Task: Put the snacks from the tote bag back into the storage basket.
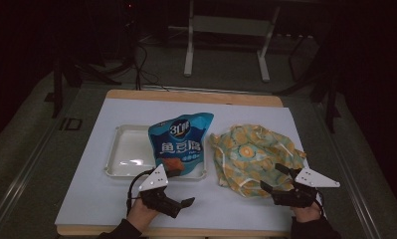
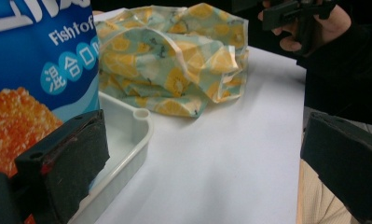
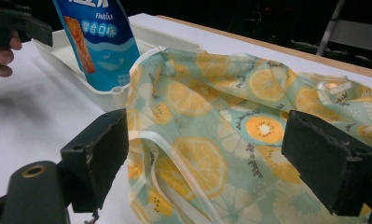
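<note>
A blue snack bag (image 1: pixel 181 142) stands in a white tray (image 1: pixel 124 149) at the table's middle. To its right lies a crumpled drawstring bag (image 1: pixel 253 152) printed with orange slices. My left gripper (image 1: pixel 181 188) is open near the tray's front right corner, holding nothing. In the left gripper view its jaws stand wide apart (image 2: pixel 202 158), with the snack bag (image 2: pixel 34 70) and tray (image 2: pixel 137 135) at its left. My right gripper (image 1: pixel 273 178) is open at the printed bag's front edge. In the right gripper view the printed bag (image 3: pixel 221 140) lies between and beyond the jaws of that gripper (image 3: pixel 207 158), apart from both.
A white sheet (image 1: pixel 111 199) covers the wooden table (image 1: pixel 196 95). A metal stand (image 1: pixel 226 30) and cables (image 1: pixel 141 69) are on the dark floor behind. The other hand's gripper (image 2: pixel 291 11) shows far off in the left gripper view.
</note>
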Available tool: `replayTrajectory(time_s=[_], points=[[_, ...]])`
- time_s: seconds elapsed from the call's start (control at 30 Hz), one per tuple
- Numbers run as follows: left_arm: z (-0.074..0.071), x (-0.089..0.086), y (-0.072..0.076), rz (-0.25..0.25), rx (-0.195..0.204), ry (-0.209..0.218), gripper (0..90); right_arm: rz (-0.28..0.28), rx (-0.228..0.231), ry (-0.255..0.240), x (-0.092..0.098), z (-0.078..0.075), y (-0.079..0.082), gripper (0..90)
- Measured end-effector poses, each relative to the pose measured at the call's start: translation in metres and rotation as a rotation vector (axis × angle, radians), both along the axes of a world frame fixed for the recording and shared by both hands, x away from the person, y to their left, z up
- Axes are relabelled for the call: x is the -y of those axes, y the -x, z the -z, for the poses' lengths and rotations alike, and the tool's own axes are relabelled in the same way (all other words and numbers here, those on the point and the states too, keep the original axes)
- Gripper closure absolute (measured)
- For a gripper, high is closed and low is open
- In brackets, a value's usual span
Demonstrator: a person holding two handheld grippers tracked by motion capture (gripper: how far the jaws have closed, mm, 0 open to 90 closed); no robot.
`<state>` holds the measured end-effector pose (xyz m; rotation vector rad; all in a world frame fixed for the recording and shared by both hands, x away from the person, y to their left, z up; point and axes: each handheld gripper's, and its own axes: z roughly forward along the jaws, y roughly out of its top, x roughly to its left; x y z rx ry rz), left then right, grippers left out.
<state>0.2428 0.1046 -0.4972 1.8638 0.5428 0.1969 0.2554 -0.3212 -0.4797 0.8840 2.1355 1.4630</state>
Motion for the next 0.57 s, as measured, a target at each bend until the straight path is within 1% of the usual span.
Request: replayTrajectory(time_s=[0.03,0.1,0.37,0.47,0.57], points=[[0.0007,-0.0002,0.0002,0.0,0.002,-0.007,1.5,0.001,0.007,0.002,0.0002,0.0006,-0.0004,14.6],[0.0017,-0.0007,0.0008,-0.002,0.005,-0.019,1.5,0.004,0.005,0.003,0.0005,0.0011,-0.0004,14.6],[0.0036,-0.0024,0.0029,-0.005,0.011,-0.027,1.5,0.012,0.015,0.005,0.0016,0.0015,-0.0002,14.6],[0.0044,-0.0031,0.0032,-0.005,0.006,-0.023,1.5,0.013,0.013,0.0,0.002,0.0014,-0.0002,14.6],[0.0048,-0.0032,0.0035,-0.007,0.009,-0.021,1.5,0.014,0.016,-0.002,0.0024,0.0009,0.0,14.6]])
